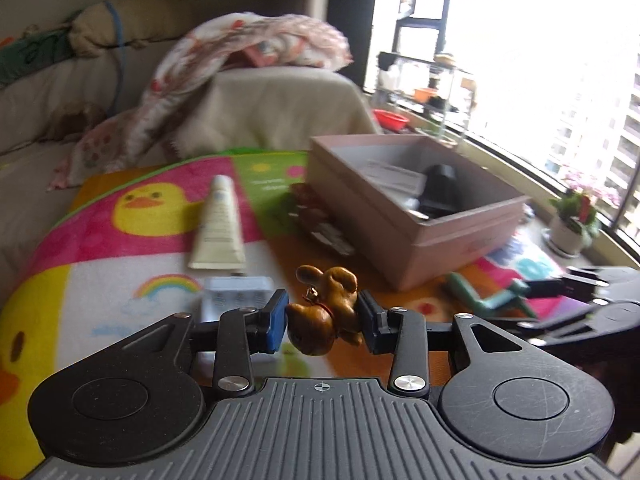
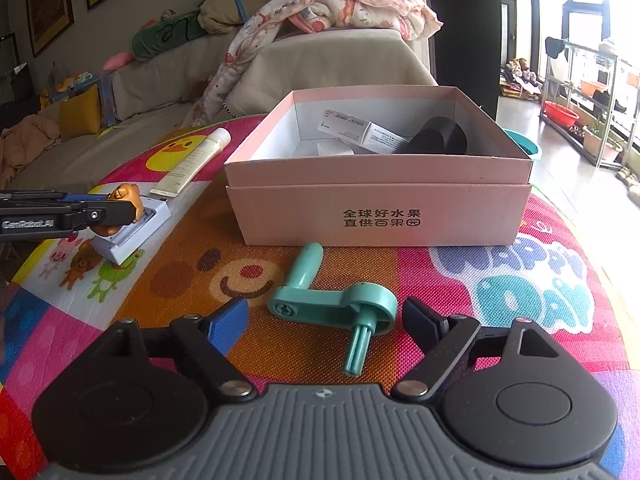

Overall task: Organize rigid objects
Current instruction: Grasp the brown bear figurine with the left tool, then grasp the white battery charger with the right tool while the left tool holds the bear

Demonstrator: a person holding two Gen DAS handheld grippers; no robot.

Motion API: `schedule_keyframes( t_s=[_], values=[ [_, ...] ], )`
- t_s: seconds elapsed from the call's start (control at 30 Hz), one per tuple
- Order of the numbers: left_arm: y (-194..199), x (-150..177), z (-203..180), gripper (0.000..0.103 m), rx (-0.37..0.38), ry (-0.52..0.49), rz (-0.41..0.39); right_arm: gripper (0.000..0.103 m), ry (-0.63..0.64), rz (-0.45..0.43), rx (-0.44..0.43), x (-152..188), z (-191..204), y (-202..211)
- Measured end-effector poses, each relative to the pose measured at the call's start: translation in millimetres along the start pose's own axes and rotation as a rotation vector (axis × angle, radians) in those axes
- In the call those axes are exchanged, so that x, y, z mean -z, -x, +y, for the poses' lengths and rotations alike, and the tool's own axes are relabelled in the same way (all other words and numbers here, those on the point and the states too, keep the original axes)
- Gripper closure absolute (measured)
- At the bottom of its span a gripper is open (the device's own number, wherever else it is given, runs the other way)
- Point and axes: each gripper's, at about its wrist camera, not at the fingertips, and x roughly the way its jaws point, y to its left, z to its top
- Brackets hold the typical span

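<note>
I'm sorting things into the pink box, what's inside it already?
The pink box holds a white printed carton leaning along the back, a black cylindrical object on the right, and something white at the bottom. The front wall hides the rest of the floor.

box contents blurred, white charger half hidden behind brown figurine

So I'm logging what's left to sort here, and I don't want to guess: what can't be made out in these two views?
- Pink box contents: its front wall hides the floor in the right wrist view; blurred in the left wrist view.
- Dark packets beside the box: blurred in the left view, hidden behind the box in the right.
- White case: partly covered by the left gripper and its brown figurine.
</note>
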Motion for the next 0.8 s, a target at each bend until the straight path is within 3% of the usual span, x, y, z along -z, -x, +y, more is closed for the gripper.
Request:
schedule_keyframes(
  t_s=[0.3,0.53,0.8],
  values=[
    [-16.0,29.1,-42.4,0.061,0.029,-0.046,0.103,0.018,0.0,0.0,0.0,0.0,0.0,0.0],
    [-18.5,32.5,-38.2,0.06,0.037,-0.012,0.106,0.014,0.009,0.005,-0.002,0.2,1.4,-2.5],
    [-15.2,43.1,-42.8,0.06,0.013,-0.015,0.046,0.012,0.066,0.034,0.034,-0.1,11.5,-6.7]
  ],
)
